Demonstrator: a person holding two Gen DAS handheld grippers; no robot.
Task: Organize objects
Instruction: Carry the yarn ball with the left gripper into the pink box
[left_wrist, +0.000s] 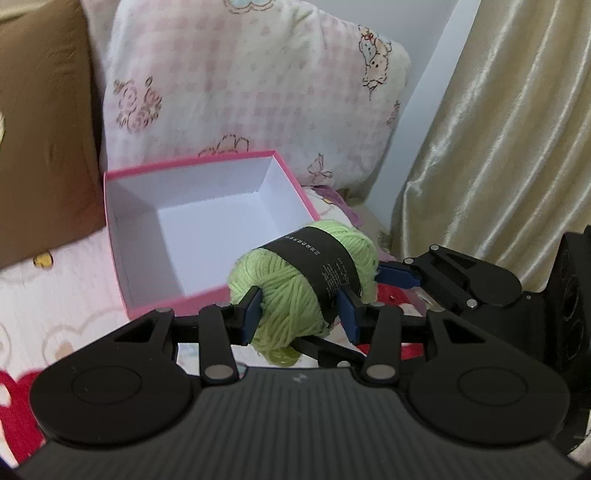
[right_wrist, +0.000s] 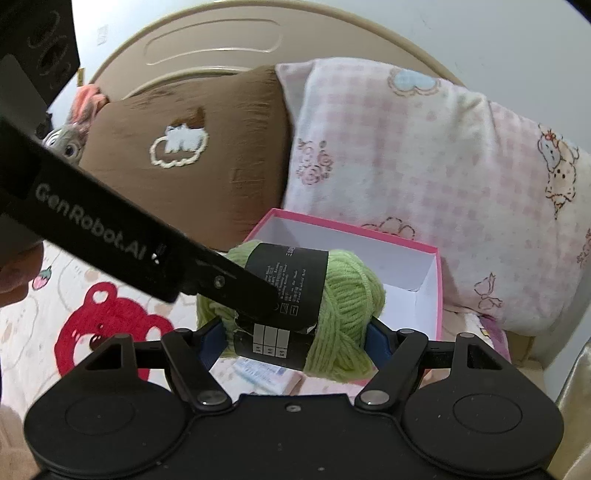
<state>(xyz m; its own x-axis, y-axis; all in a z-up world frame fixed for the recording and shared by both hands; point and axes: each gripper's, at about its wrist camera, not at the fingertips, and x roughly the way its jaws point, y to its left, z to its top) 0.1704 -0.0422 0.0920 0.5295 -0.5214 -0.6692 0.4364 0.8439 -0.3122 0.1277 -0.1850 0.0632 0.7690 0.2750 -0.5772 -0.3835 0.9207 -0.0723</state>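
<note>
While your left tool (left_wrist: 301, 314) clenches the yarn (left_wrist: 295, 295) across its middle, your right tool (right_wrist: 295, 341) grips the same yarn end to end; it hangs above the bed (right_wrist: 48, 295), just near of the open box (left_wrist: 207, 221).

A bed (right_wrist: 48, 306) with a pink cartoon-bear sheet, its curved beige headboard (right_wrist: 207, 48) against a pale wall (right_wrist: 480, 37). A brown pillow (right_wrist: 192, 162) and a pink checked pillow (right_wrist: 424, 166) lean at the head; a gold satin curtain (left_wrist: 498, 129) hangs beside the bed.
</note>
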